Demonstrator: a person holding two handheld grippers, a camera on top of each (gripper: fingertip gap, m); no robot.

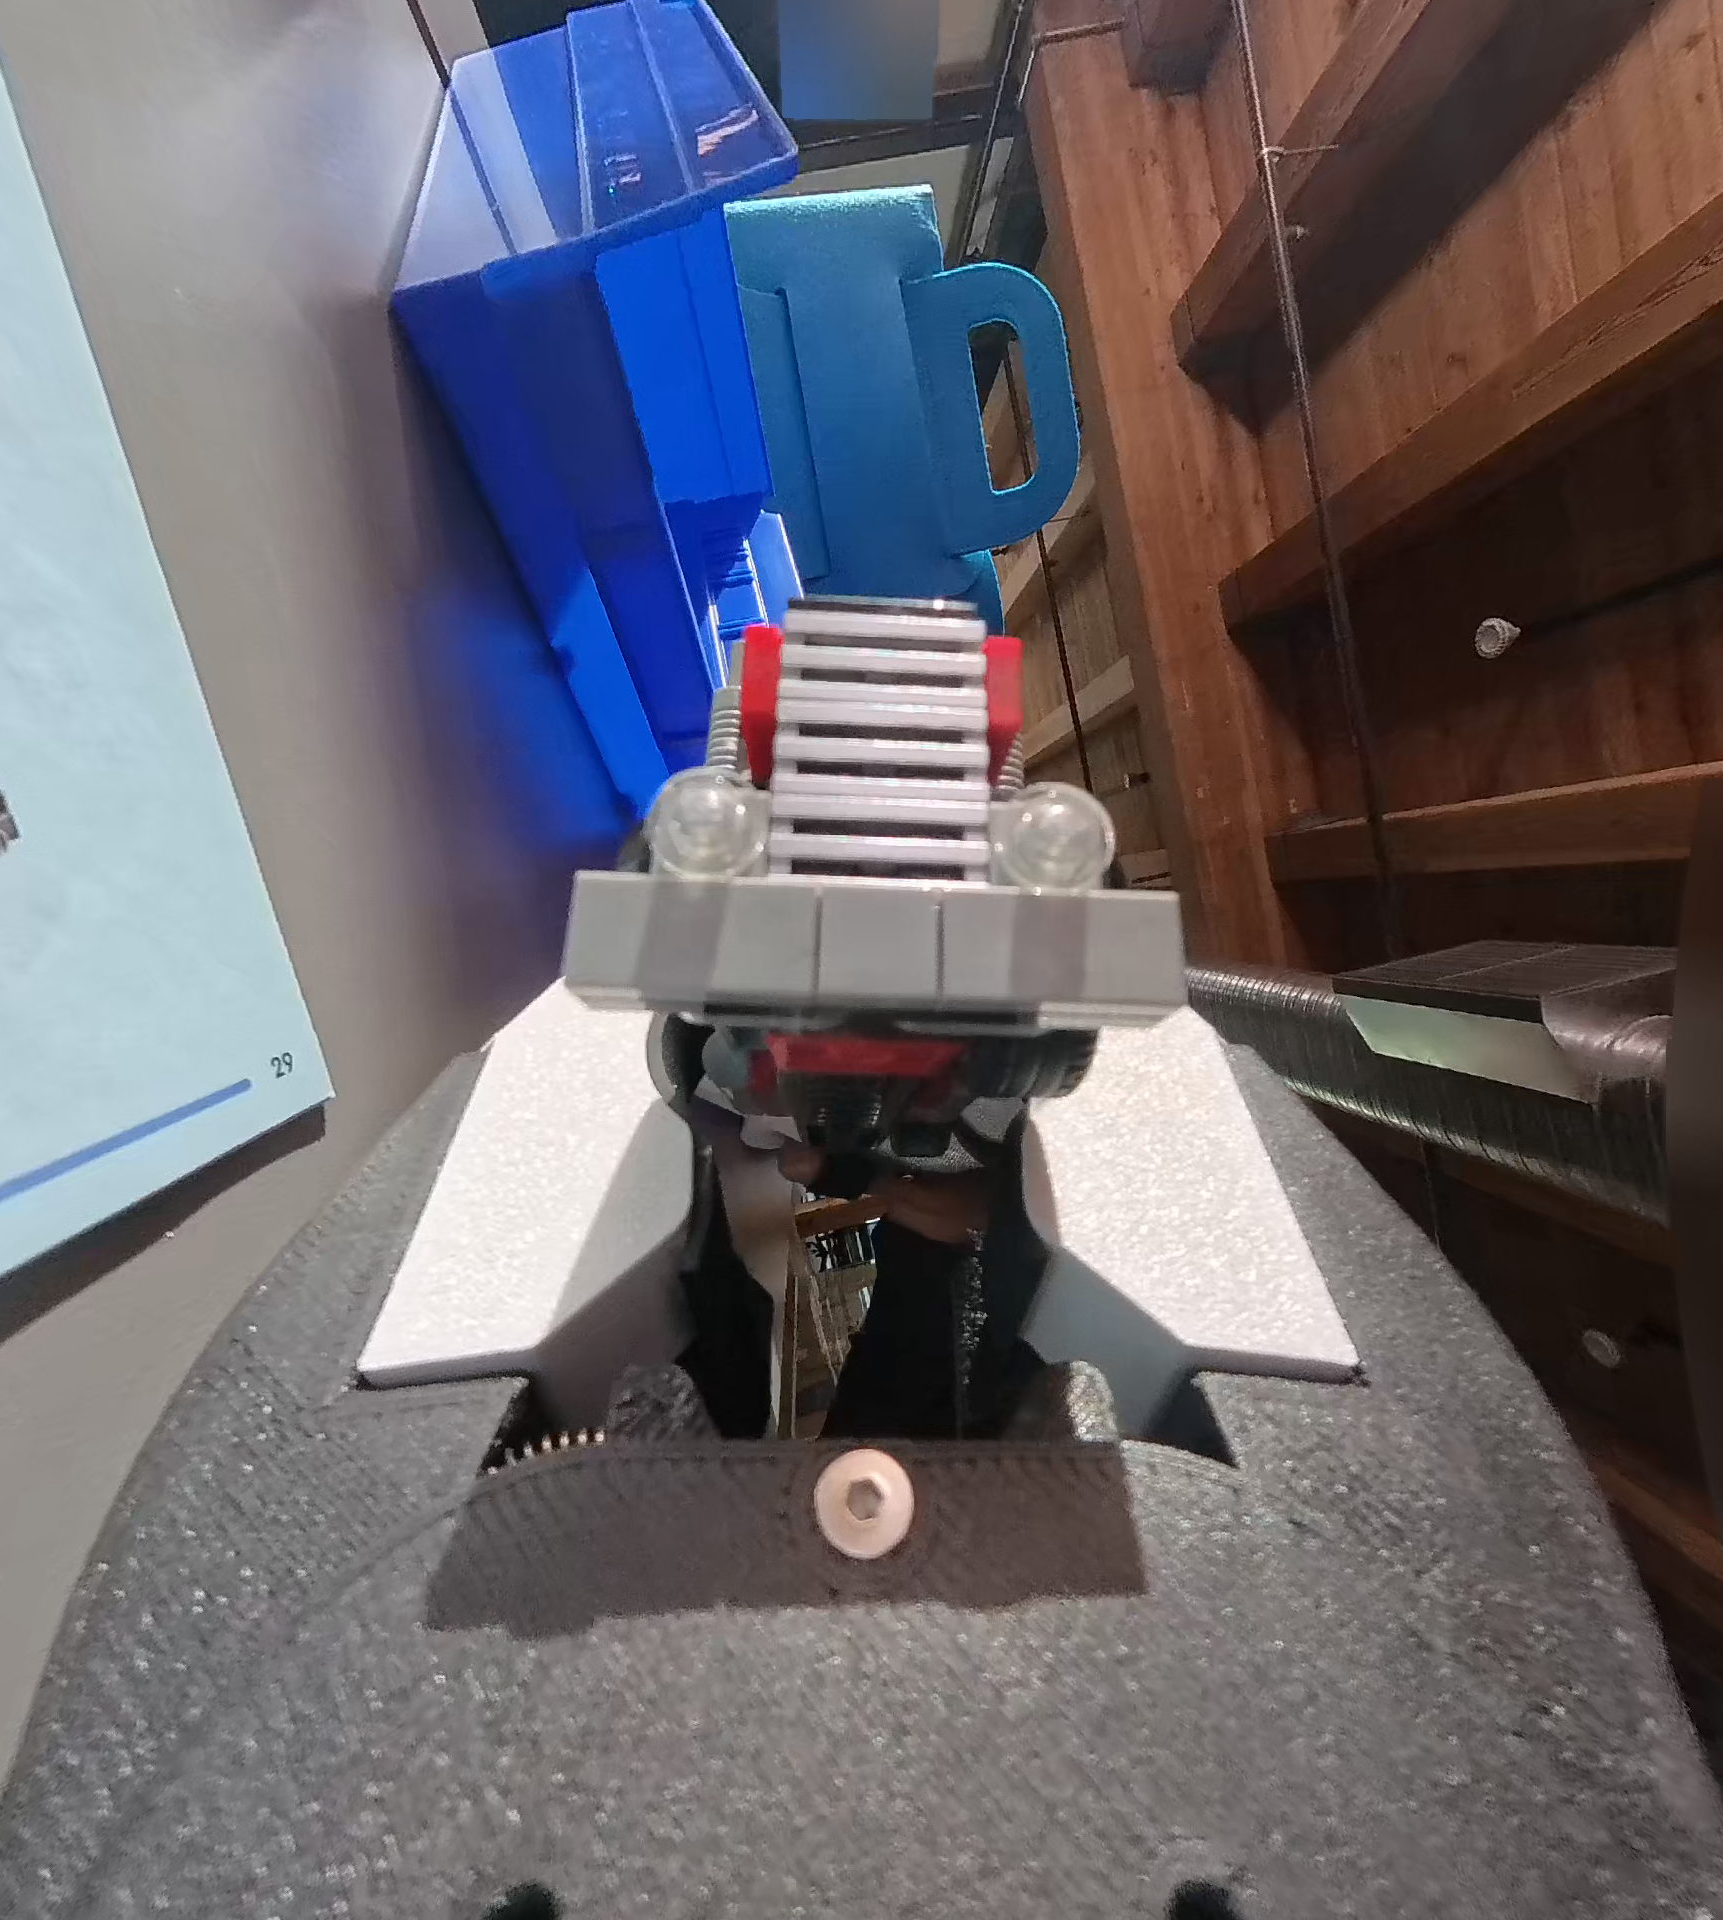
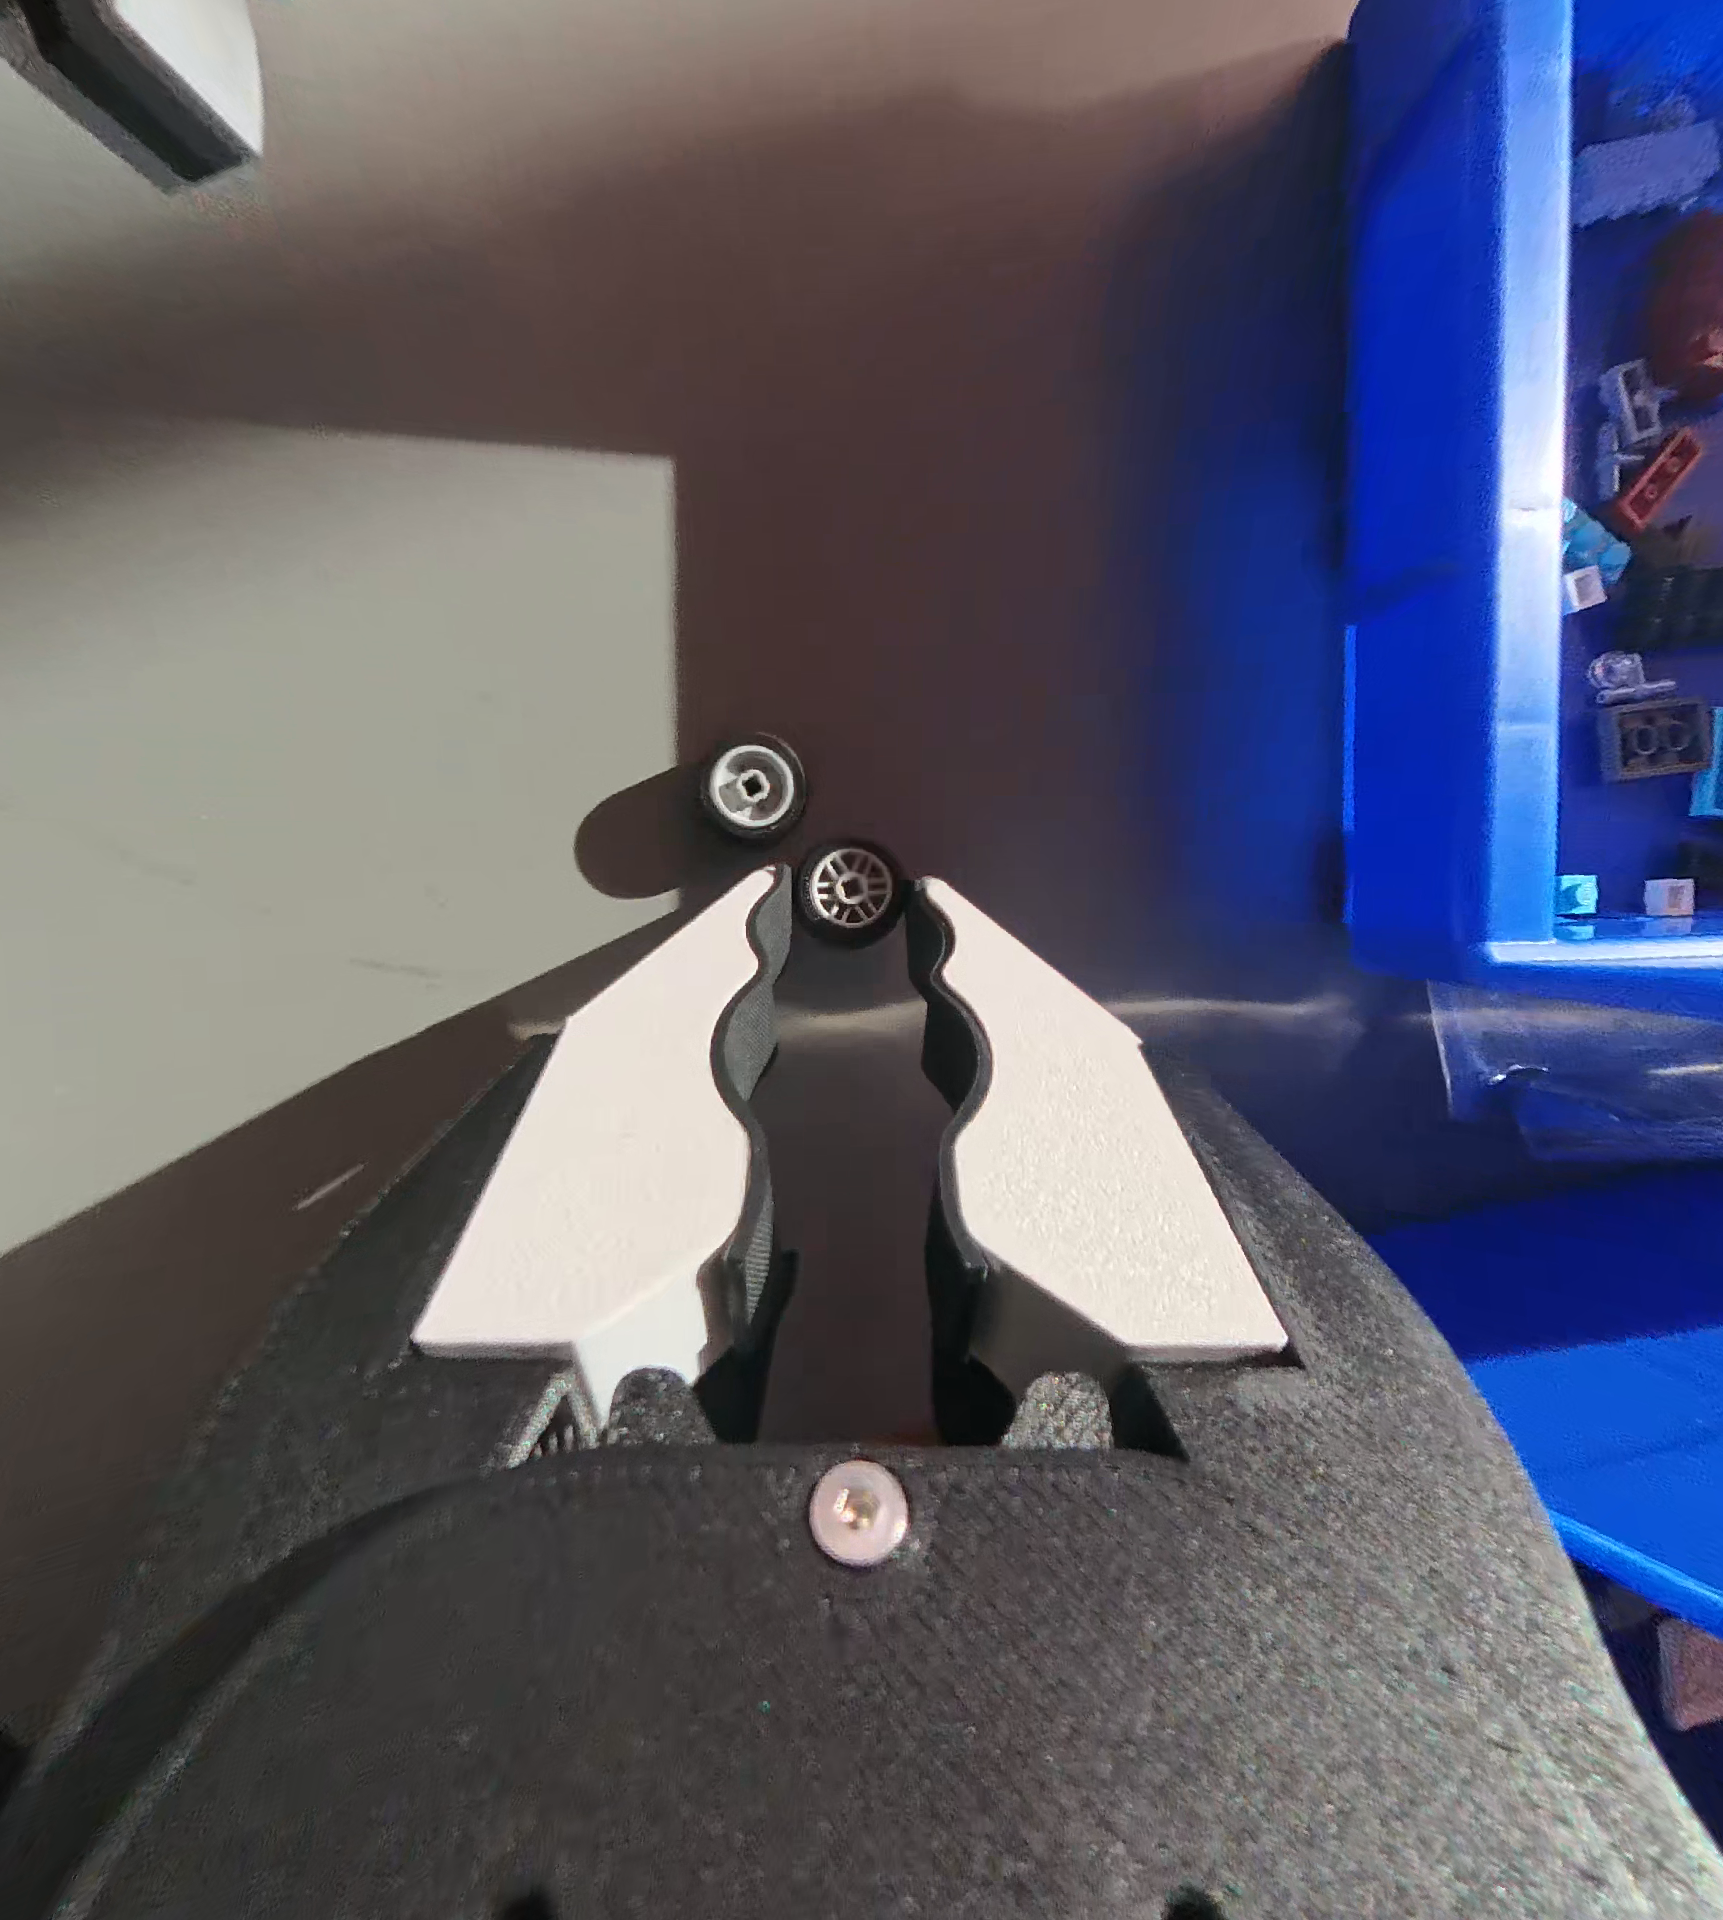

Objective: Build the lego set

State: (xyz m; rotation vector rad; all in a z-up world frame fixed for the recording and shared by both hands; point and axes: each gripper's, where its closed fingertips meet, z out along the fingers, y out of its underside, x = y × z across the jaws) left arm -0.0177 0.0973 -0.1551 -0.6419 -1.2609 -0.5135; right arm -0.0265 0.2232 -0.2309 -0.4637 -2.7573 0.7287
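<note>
My left gripper is shut on a partly built lego vehicle and holds it up, front toward the camera. The vehicle has a grey grille, red side pieces, two clear headlights and a grey bumper, which hides my fingertips. In the right wrist view my right gripper points down at the dark table. Its tips sit tight on either side of a small black wheel with a spoked grey hub. A second small wheel lies just beyond, to the left.
A blue bin with several loose lego pieces stands at the right; it also shows in the left wrist view, next to a teal part. The instruction page lies at the left, wooden shelving at the right. A white sheet lies left of the wheels. Some 15 cm of space lies between my two pairs of fingers.
</note>
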